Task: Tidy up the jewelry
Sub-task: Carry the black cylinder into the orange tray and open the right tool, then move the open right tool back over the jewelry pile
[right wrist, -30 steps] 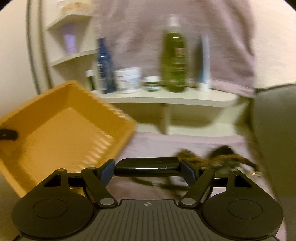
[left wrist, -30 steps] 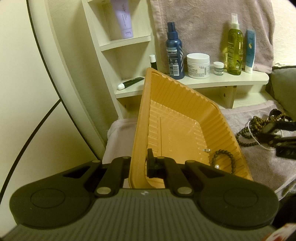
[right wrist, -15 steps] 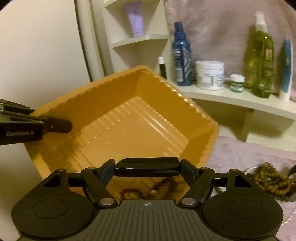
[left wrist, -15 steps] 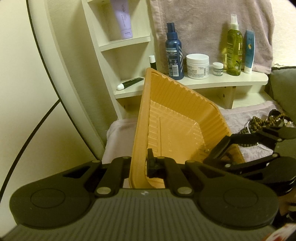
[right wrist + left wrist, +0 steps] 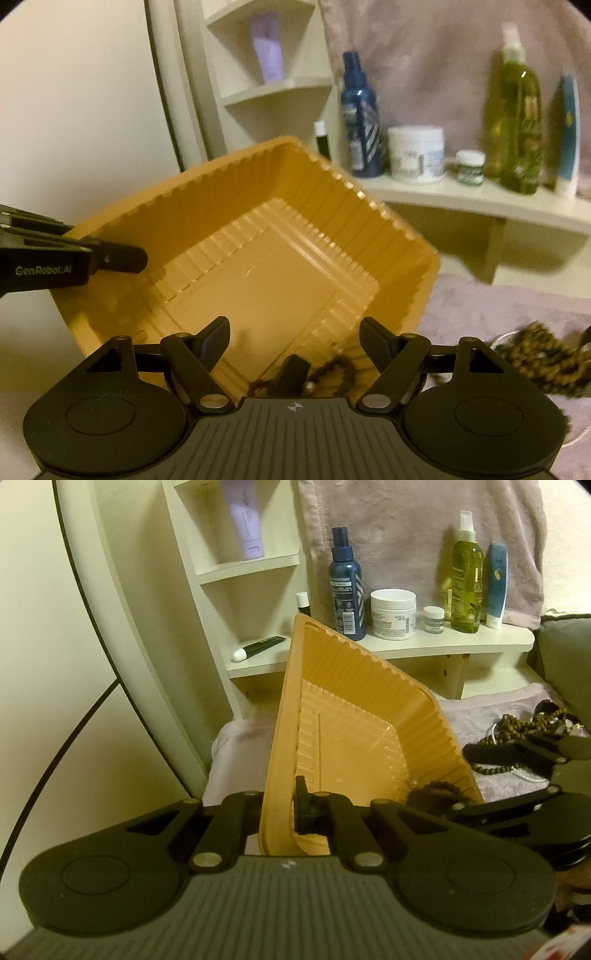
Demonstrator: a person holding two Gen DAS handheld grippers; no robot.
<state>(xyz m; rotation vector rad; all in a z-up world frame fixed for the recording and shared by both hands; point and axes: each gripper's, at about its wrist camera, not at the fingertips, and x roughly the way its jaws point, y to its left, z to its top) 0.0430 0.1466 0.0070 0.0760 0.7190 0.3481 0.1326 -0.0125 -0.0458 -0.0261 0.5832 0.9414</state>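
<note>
The left claw (image 5: 282, 805) is pinching the near rim of the tilted orange tray (image 5: 354, 738), while the right claw (image 5: 294, 334) is hanging spread apart over its low corner. A beaded bracelet (image 5: 334, 373) is lying there, half hidden behind the claw body; more beads (image 5: 517, 731) are sitting on the towel-covered surface (image 5: 472, 716) beside the tray.

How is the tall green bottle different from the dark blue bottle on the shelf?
The green spray bottle is see-through with yellowish-green liquid inside; the dark blue bottle is solid and hides its contents. The green spray bottle stands taller and has a pale nozzle; the dark blue bottle is shorter with a dark cap. The green spray bottle stands near the shelf's right end, the dark blue bottle further left, beside the white jar. Both stand upright on the shelf.
</note>
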